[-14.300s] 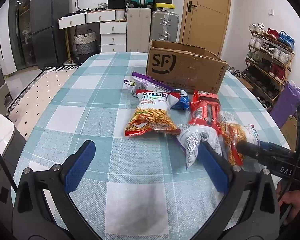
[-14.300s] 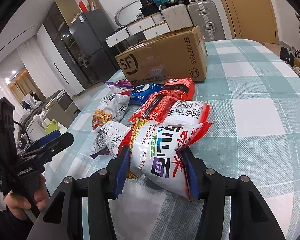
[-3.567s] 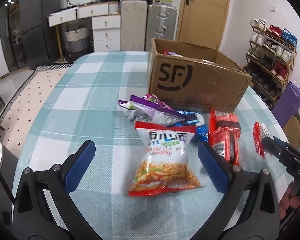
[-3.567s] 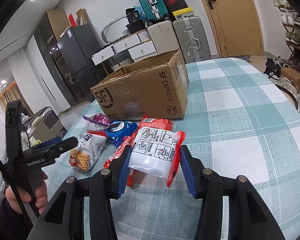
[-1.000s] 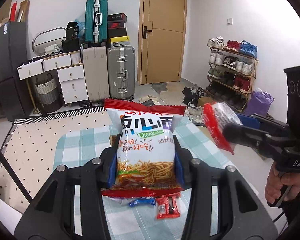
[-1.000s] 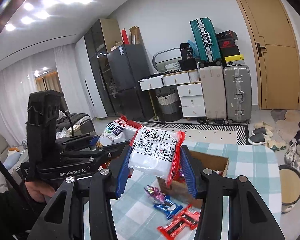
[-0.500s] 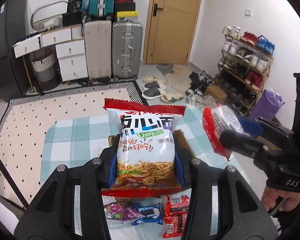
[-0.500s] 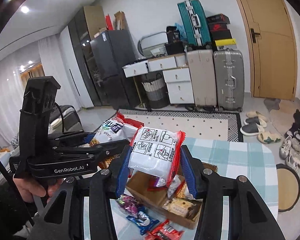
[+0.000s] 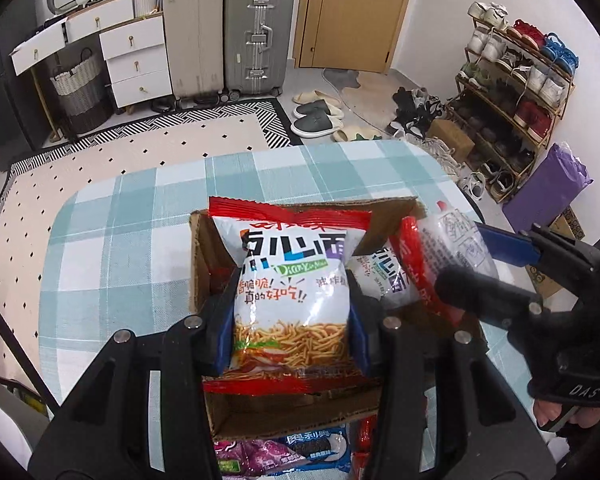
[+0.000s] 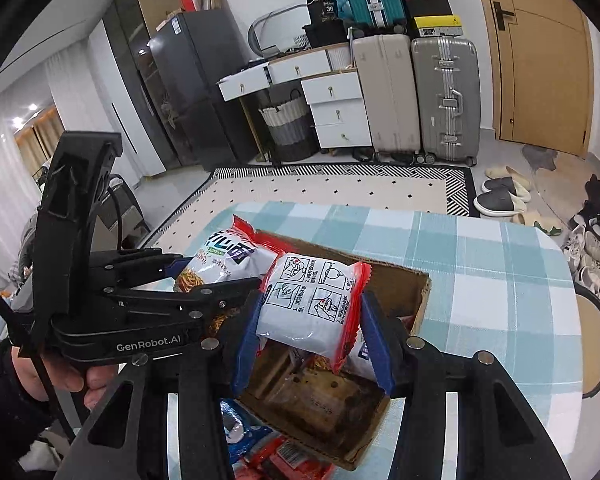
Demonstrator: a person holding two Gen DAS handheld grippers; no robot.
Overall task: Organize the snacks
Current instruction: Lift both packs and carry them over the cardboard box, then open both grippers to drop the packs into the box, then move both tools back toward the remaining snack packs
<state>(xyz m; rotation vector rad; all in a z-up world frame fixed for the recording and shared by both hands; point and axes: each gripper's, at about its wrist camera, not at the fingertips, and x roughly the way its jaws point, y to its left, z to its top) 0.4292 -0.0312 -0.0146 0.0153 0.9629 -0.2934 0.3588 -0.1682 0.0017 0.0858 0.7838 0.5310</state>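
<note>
left gripper (image 9: 291,334) clenched on crisp-noodle bag (image 9: 292,292) | right gripper (image 10: 314,338) clenched on noodle packet (image 10: 314,306) | both over cardboard box (image 10: 414,292) — light, crinkly, crushable; hold sides gently

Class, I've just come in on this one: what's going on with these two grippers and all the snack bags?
A person is packing snacks into a cardboard box on a checked table. The left gripper is shut on a noodle-snack bag, held above the open box. The right gripper is shut on a white-and-red packet, also over the box. Some snacks already lie inside, and a few packets, including a purple packet, lie on the table beside it.
</note>
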